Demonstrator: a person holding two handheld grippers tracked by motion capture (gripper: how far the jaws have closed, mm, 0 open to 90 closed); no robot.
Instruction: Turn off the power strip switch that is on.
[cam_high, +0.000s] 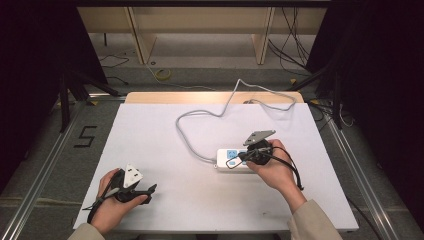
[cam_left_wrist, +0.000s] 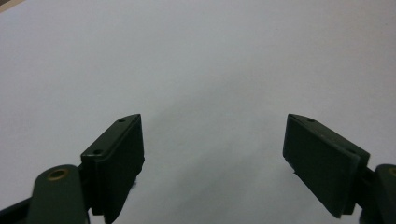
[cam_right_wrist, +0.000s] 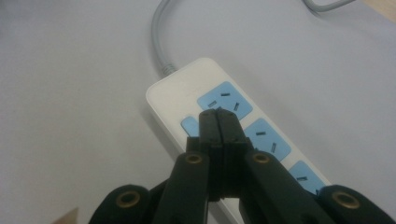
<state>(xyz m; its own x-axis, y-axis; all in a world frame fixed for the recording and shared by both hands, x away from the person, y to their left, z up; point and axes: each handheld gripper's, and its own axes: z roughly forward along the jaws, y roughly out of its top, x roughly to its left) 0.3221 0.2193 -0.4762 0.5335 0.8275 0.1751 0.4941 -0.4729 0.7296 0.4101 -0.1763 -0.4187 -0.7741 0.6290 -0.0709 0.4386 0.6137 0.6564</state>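
White power strip (cam_high: 234, 160) with blue sockets lies on the pale desk (cam_high: 165, 145), right of centre and nearer the front edge than the back. Its grey cord (cam_high: 187, 137) leaves the strip's left end, loops toward the back edge of the desk and passes off it there. The right hand-held gripper (cam_high: 245, 156), held in the person's right hand (cam_high: 275, 170), is poised over the strip; in the right gripper view its jaws are pressed flat together with nothing between them, their tips (cam_right_wrist: 218, 114) just above the end socket (cam_right_wrist: 225, 103) nearest the cord. The left hand-held gripper (cam_high: 150, 189) rests low near the front left corner of the desk, well apart from the strip; in the left gripper view its jaws stand wide apart over bare desk surface (cam_left_wrist: 210, 70).
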